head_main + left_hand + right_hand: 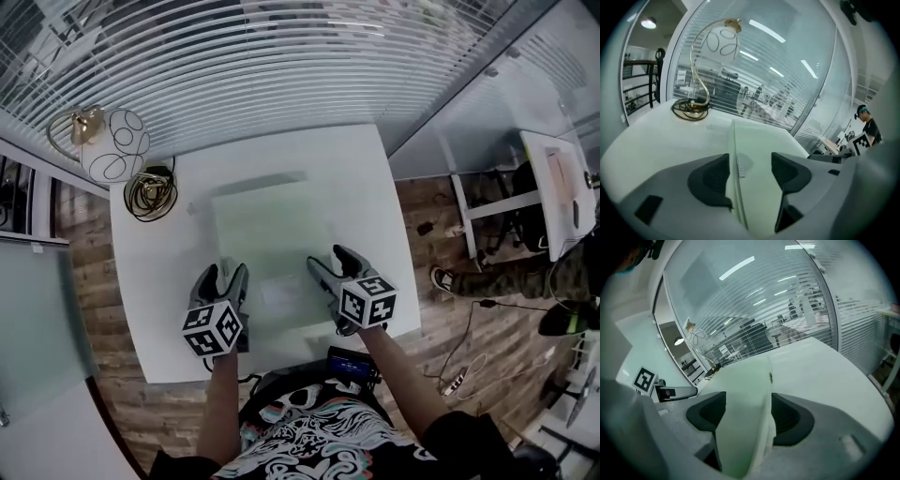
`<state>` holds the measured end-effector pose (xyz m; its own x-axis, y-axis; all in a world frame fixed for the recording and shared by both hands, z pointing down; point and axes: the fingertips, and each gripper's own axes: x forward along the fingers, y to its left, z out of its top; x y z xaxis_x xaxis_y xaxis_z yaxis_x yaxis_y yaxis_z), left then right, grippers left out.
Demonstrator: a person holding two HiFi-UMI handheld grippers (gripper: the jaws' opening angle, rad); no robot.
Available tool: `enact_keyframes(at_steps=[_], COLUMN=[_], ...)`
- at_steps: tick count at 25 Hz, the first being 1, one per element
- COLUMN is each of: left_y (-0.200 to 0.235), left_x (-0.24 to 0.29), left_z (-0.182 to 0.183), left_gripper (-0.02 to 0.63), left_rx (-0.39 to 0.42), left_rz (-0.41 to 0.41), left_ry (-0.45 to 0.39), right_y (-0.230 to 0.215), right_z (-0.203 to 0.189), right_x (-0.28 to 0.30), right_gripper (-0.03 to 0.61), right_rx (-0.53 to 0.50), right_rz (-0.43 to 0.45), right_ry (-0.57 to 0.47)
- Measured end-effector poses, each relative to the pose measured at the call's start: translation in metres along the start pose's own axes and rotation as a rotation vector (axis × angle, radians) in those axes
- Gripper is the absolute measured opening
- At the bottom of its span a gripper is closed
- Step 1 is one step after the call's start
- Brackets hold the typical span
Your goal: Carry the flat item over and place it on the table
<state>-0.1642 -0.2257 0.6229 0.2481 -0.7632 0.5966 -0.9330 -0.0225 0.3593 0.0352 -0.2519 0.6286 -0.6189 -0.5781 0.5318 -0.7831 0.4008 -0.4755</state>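
Head view: flat panel (272, 225) on white table (159, 309)

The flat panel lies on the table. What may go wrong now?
A side edge of the panel lies between the open jaws of the left hand-held gripper and the right hand-held gripper; pulling back askew may drag it. Shoved toward the far left, it may strike the lamp.

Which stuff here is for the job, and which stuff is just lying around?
For the job: flat green panel, white table, left claw, right claw.
Just lying about: round lamp, power strip.
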Motion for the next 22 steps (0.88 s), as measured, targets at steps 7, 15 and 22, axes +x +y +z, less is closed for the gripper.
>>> enact_keyframes(at_steps=[7, 15, 22], left_y=[-0.01, -0.027, -0.05], left_x=[-0.031, -0.061, -0.092], left_z=[0.021, 0.03, 0.043], left_gripper=[0.064, 0.014, 0.006], left_rx=[0.11, 0.107, 0.115], left_rz=[0.019, -0.002, -0.054], left_ry=[-0.121, -0.172, -0.233], right_y=[0.013, 0.044, 0.073], right_z=[0.02, 0.047, 0.044], right_x=[-0.027, -0.065, -0.085], right_gripper=[0.274, 0.006, 0.006], right_rx=[-0.095, -0.187, -0.21], right_rz=[-0.054, -0.11, -0.103], right_ry=[-0.121, -0.281, -0.321])
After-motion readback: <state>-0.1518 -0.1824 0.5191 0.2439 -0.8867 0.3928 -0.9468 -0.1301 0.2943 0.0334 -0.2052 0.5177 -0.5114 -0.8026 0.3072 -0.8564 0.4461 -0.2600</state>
